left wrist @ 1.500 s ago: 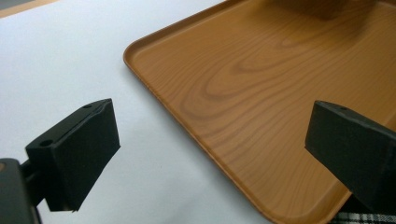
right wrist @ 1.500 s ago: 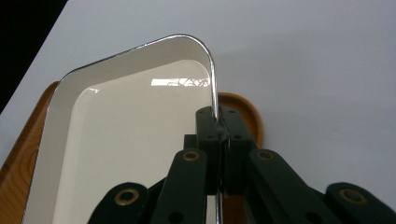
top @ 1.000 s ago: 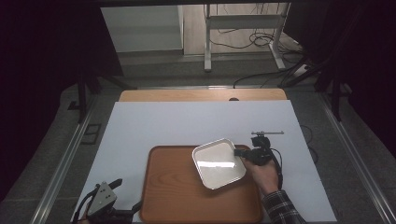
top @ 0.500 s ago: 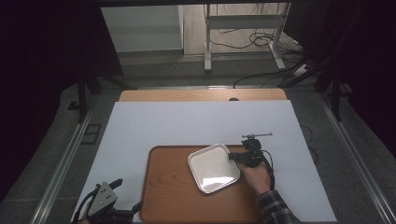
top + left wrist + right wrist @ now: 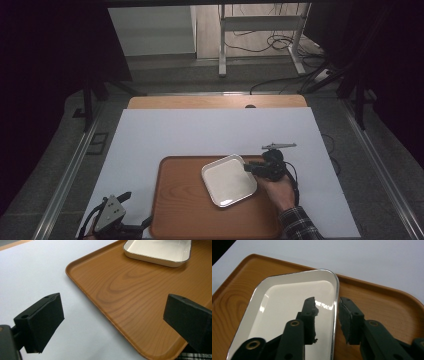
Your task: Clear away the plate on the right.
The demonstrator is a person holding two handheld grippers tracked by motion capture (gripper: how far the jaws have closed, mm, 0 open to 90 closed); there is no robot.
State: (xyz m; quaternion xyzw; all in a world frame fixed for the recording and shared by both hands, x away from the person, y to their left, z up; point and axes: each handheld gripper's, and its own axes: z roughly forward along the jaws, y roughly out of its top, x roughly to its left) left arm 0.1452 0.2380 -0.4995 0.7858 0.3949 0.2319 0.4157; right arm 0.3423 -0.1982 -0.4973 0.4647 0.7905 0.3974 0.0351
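Note:
A white rectangular dish [image 5: 227, 180] lies flat on the right half of a brown wooden tray [image 5: 185, 210]. My right gripper [image 5: 250, 169] is at the dish's right rim, held by a hand with a plaid cuff. Its jaws have just been opening. In the right gripper view the dish [image 5: 287, 302] has its rim between the parted jaws of the right gripper [image 5: 327, 301]: one jaw inside, one over the tray [image 5: 374, 297], pads off the rim. My left gripper [image 5: 136, 210] rests at the tray's near left corner. The left gripper [image 5: 113, 302] is wide open over the tray [image 5: 130, 297], the dish [image 5: 160, 252] beyond.
The tray lies on a white table sheet [image 5: 200, 130] with a wooden strip [image 5: 215, 102] along its far edge. Metal rails [image 5: 70, 170] run down both sides. Cables [image 5: 280, 45] and a frame's legs stand on the floor behind.
The dish, held up and tilted a second ago, has come down flat onto the tray and shifted slightly left. The right jaws have parted from its rim. The left gripper kept still.

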